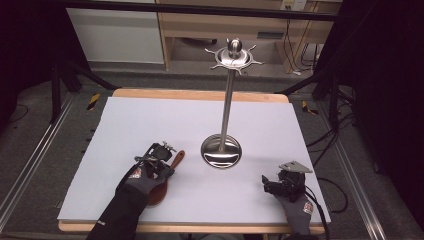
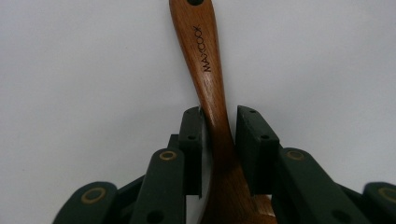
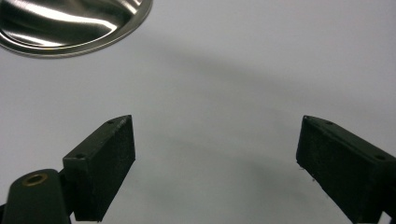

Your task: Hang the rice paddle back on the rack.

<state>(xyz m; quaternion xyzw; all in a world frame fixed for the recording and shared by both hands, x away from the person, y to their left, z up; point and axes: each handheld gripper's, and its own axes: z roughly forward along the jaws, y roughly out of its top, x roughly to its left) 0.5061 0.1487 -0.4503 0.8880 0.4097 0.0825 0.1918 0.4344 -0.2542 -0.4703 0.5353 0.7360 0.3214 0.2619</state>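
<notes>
Table (image 1: 125,125) under a white sheet is carrying a tall steel utensil stand (image 1: 227,100), its round base (image 1: 221,151) sitting mid-table and its hooked crown (image 1: 233,56) standing empty at the top. Wooden spoon (image 2: 205,56) is lying flat on the sheet at front left, handle pointing up-table toward the stand, bowl end toward the person. Left gripper (image 2: 219,140) is straddling the spoon's neck, jaws close on both sides; whether they are fully pinching is unclear. Likely step: grasping the spoon, probably to hang it. Doing it well means squeezing squarely across the narrow neck, then lifting level so the heavy bowl isn't pivoting. Right gripper (image 3: 215,154) is sitting at front right with jaws wide apart, holding nothing, near the base, ready for steadying it.
</notes>
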